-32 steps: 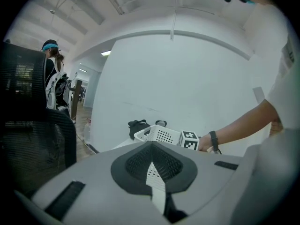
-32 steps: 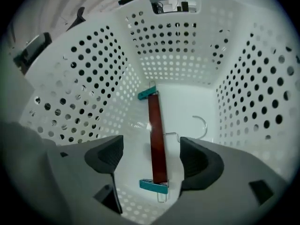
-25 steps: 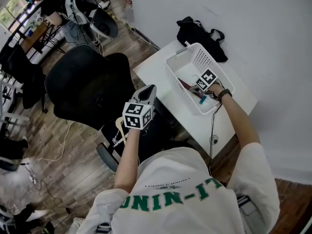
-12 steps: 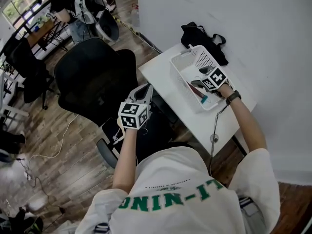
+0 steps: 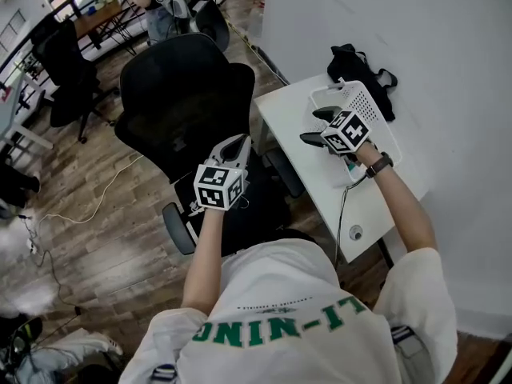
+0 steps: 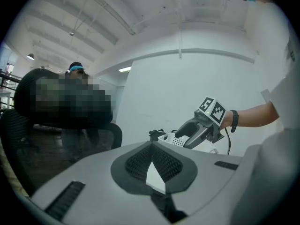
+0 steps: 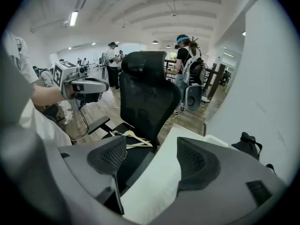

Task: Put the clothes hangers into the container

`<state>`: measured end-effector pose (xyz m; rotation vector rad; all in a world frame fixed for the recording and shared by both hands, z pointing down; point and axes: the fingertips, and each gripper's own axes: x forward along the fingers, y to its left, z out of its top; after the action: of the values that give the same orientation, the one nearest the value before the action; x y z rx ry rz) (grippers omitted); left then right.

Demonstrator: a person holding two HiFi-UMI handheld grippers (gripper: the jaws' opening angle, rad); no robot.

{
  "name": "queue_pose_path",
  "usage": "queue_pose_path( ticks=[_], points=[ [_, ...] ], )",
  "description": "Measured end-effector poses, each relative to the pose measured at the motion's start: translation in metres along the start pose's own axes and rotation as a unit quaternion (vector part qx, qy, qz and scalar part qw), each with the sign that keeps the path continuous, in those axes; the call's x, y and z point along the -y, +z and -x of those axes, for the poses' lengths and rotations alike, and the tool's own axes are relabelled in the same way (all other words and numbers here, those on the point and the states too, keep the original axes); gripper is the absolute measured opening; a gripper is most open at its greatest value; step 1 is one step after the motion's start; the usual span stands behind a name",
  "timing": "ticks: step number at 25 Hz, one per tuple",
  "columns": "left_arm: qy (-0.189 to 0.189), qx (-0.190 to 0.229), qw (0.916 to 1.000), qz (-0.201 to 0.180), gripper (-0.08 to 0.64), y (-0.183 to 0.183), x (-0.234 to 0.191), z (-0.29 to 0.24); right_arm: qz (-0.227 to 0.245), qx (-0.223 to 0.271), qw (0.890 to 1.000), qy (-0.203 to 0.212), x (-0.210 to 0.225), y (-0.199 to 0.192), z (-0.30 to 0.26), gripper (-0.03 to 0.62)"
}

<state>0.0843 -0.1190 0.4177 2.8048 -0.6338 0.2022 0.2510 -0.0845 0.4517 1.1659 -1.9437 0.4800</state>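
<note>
Left gripper [image 5: 237,143], mine: jaws pressed together with nothing between them, held over the seat of the black office chair [image 5: 192,86]. Right gripper [image 5: 314,126], mine: jaws apart and empty, having just been closing a little, held above the white basket [image 5: 366,106] on the white table [image 5: 282,117]. Pale clothes hangers [image 7: 133,140]: lying on the chair seat, well apart from the basket.

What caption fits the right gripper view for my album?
Right gripper, jaws open, empty and just closing a little, faces hangers on the chair beside the table.
</note>
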Motion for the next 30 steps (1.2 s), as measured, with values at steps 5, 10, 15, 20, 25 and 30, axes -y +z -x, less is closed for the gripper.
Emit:
queue_pose_path(
  ticks=[5, 10, 15, 20, 25, 30],
  points=[
    [0.054, -0.003, 0.9983, 0.023, 0.003, -0.018, -0.035, 0.042, 0.001, 0.017, 0.998, 0.068, -0.049, 0.033, -0.044, 0.348],
    [0.118, -0.005, 0.9912, 0.061, 0.003, -0.046, -0.077, 0.087, -0.022, 0.024, 0.992, 0.124, -0.094, 0.050, -0.097, 0.342],
    [0.165, -0.008, 0.9831, 0.079, 0.004, -0.077, -0.100, 0.121, -0.040, 0.009, 0.983, 0.180, -0.147, 0.041, -0.154, 0.337],
    [0.205, -0.036, 0.9722, 0.107, 0.005, -0.120, -0.129, 0.139, -0.071, -0.006, 0.974, 0.217, -0.198, 0.023, -0.218, 0.337],
    [0.228, -0.061, 0.9664, 0.101, 0.003, -0.168, -0.152, 0.147, -0.128, -0.020, 0.960, 0.248, -0.243, -0.005, -0.290, 0.330],
    [0.247, -0.063, 0.9593, 0.121, 0.003, -0.222, -0.187, 0.142, -0.165, -0.044, 0.952, 0.255, -0.268, -0.032, -0.379, 0.330]
  ],
)
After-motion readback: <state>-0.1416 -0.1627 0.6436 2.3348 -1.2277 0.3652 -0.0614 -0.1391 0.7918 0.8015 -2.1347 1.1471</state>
